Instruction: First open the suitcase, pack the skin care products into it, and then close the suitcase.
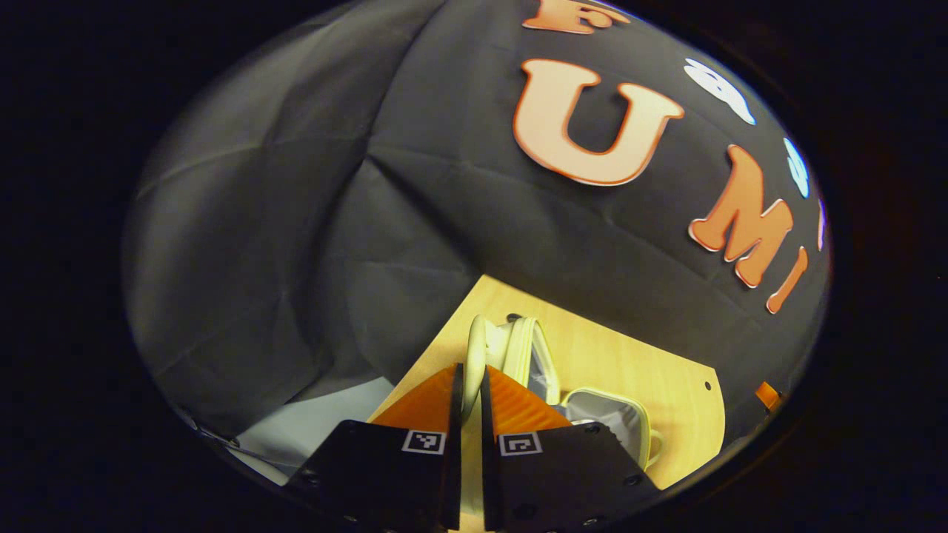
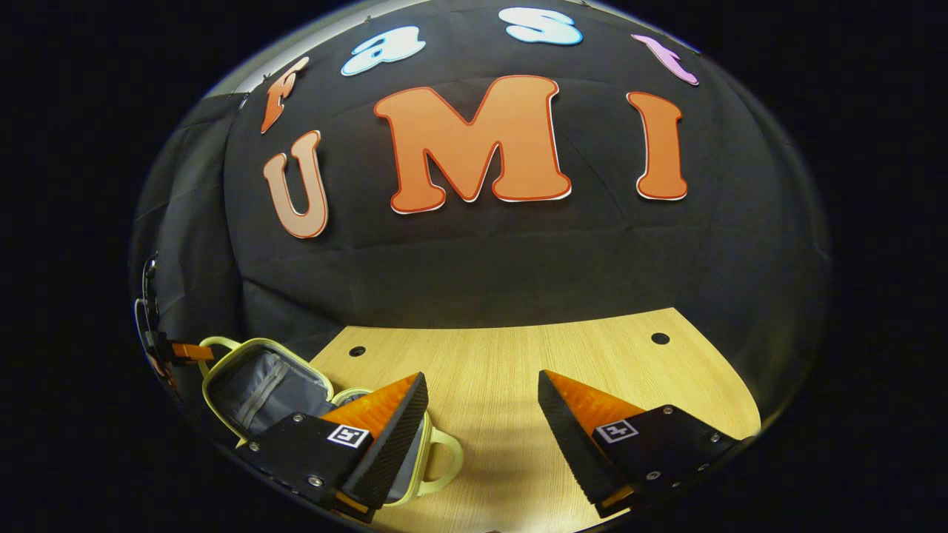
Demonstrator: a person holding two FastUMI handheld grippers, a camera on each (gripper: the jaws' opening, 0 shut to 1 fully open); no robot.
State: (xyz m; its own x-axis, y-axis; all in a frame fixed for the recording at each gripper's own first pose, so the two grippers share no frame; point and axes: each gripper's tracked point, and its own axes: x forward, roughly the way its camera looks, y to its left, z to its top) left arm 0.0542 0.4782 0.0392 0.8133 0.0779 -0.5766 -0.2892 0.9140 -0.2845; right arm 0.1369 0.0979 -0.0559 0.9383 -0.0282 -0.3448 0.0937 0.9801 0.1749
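Observation:
A small pale-yellow suitcase lies open on the wooden table (image 2: pixel 503 355). In the left gripper view its raised lid (image 1: pixel 478 344) stands edge-on, with my left gripper (image 1: pixel 468 389) shut on the lid's rim. The grey-lined base (image 1: pixel 611 418) lies to the right of it. In the right gripper view the lid's grey lining (image 2: pixel 259 385) faces me at lower left, and the left gripper (image 2: pixel 189 351) grips its far rim. The suitcase handle (image 2: pixel 448 459) pokes out beside my near finger. My right gripper (image 2: pixel 481 403) hangs open over bare table, holding nothing.
Black cloth walls close off the back and left of the table. Two small round holes (image 2: pixel 660 338) (image 2: pixel 357 351) sit near the table's far edge. A pale floor strip (image 1: pixel 318 429) shows past the table's left edge.

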